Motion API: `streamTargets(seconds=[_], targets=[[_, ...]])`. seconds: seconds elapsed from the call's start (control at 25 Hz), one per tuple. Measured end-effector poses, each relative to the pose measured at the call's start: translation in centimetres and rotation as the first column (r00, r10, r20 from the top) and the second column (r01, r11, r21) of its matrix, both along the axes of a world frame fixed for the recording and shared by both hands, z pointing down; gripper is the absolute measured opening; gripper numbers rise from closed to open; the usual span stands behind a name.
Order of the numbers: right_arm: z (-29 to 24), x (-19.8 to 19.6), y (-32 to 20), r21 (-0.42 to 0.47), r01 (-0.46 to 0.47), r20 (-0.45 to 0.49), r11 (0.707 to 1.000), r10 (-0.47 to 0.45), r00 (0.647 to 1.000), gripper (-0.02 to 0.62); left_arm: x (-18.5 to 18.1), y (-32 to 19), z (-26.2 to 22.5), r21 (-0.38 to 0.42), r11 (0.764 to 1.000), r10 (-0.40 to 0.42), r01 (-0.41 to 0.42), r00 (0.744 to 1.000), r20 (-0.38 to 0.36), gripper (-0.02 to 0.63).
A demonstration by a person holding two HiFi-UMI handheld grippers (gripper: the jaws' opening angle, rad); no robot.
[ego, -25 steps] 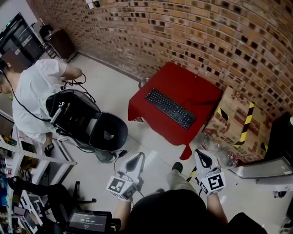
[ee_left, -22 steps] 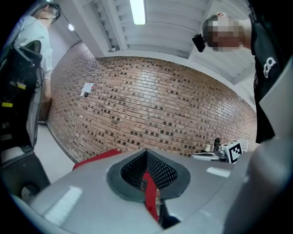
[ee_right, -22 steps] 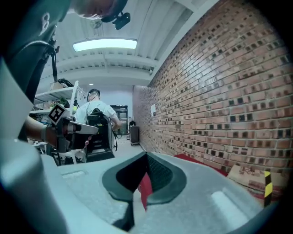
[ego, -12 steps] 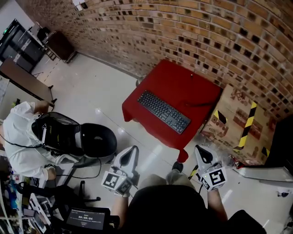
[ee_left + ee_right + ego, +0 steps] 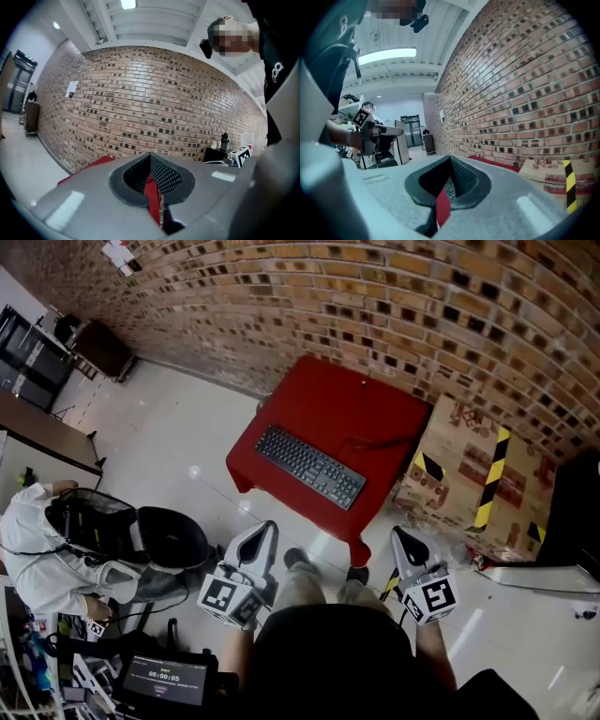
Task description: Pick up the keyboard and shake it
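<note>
Head view looks steeply down from high up — both gripper views face level along their jaws; all share the brick wall point(image 5: 422, 296).

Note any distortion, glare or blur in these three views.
Head view: sharp, brick wall bowed by the lens, small glare spot on the floor. Left gripper view: strong fisheye, dark corners, ceiling lamp blown out. Right gripper view: same fisheye, lamp strip overexposed.
</note>
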State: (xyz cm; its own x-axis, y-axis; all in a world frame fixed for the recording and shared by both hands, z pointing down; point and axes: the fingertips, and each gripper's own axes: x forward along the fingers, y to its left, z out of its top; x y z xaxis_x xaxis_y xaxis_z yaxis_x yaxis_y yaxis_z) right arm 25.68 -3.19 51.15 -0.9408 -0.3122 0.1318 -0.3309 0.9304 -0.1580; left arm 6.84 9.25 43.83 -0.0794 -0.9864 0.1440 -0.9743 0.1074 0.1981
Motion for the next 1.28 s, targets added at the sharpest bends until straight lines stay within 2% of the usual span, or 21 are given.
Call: streamTargets(seconds=[0.32,0.52,0.64,0.84,1.0,1.16,1.28], targets=[[-0.3,0.9,-1.8,-0.018,-0.071,0.030,0.997,0.072,0.997,-0.008,1.3,-4.2,-1.5,0.007,0.992,0.122,-0.123,0.991,0.053,0.015],[0.3,0.5,-2.4,-0.027,-0.117,0.018,0.993,0.118,0.993,-0.008,-0.1,-6.0,-1.7,0.017,0.985,0.172,-0.173,0.984,0.041,0.015],[0.8,-0.7,-2.7,-0.035,-0.147,-0.001,0.989,0.147,0.989,-0.008,-1.5,-7.1,-1.5,0.007,0.981,0.195,-0.195,0.981,-0.005,0.015],[1.3,-5.0,-3.2,-0.030,-0.193,-0.047,0.981,0.191,0.980,-0.008,-7.3,-8.9,-0.2,0.012,0.975,0.221,-0.221,0.974,-0.050,0.015],[1.1,-10.3,-3.6,-0.023,-0.230,-0.073,0.973,0.228,0.971,-0.008,-13.5,-10.1,0.6,0.010,0.972,0.234,-0.234,0.969,-0.074,0.015],[0.5,-16.3,-3.6,0.001,-0.232,-0.105,0.973,0.231,0.967,-0.008,-20.3,-10.9,2.0,0.006,0.966,0.257,-0.257,0.965,-0.042,0.015],[0.5,-19.6,-3.7,0.005,-0.263,-0.134,0.965,0.261,0.956,-0.008,-25.0,-11.6,3.0,0.014,0.965,0.263,-0.263,0.962,-0.072,0.015]])
